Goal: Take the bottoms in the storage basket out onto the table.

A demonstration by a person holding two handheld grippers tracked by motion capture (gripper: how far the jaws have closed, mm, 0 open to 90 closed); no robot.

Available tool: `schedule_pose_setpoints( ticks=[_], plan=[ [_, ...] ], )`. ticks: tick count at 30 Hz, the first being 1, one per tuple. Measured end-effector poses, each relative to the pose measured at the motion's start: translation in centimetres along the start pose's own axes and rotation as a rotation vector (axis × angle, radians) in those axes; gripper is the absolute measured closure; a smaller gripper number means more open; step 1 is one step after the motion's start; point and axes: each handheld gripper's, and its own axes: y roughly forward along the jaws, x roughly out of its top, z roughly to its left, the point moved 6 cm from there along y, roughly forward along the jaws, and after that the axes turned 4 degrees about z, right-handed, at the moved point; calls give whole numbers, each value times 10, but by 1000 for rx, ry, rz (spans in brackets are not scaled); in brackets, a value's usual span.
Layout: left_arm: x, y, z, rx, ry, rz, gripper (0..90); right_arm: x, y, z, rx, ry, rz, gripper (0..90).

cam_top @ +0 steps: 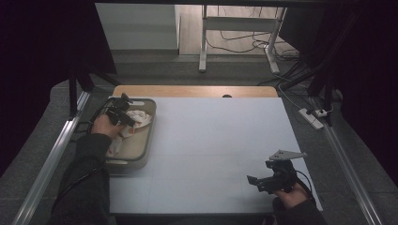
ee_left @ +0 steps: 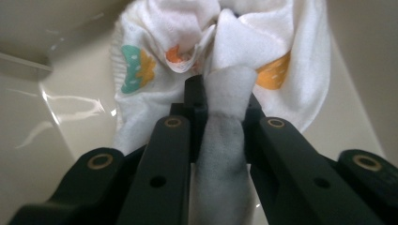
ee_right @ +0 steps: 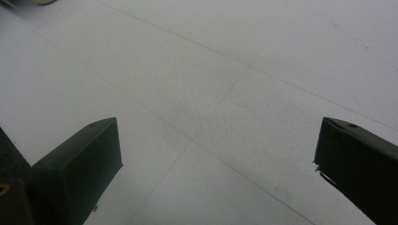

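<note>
Pinching a fold of the white cloth, the left gripper is clamped on it inside the beige tub at the table's left edge. A ridge of fabric is seen squeezed between the black jaws in the left gripper view, with the printed rest of the cloth bunched just beyond against the tub floor. How many layers are caught cannot be told for sure from this close angle. The lift is best made straight up and slowly, so that the trailing part is drawn clear of the tub wall rather than dragged over it. The right gripper is held with its jaws wide apart over the bare white table, well apart from the tub, ready for a free corner once the cloth hangs.
</note>
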Motion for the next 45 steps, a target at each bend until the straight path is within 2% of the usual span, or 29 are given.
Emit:
schedule_pose_setpoints(
  ticks=[10,14,20,24,32,34,40,45],
  plan=[
    [8,-30,-6,-43,8,-91,801,0,0,0,2,1,0,9],
    [12,-48,-9,-70,12,-143,802,0,0,0,2,1,1,9],
    [14,-66,-13,-117,17,-188,802,0,0,0,0,1,4,9],
    [16,-74,-17,-126,24,-202,803,0,0,0,0,0,4,10],
    [23,-104,-29,-167,49,-239,803,0,0,0,0,3,4,9],
    [24,-108,-31,-173,51,-243,803,0,0,0,0,3,4,10],
    [30,-132,-45,-186,92,-290,803,0,1,0,-1,4,5,9],
    [35,-143,-55,-190,121,-309,801,0,1,0,0,6,7,10]
  ],
)
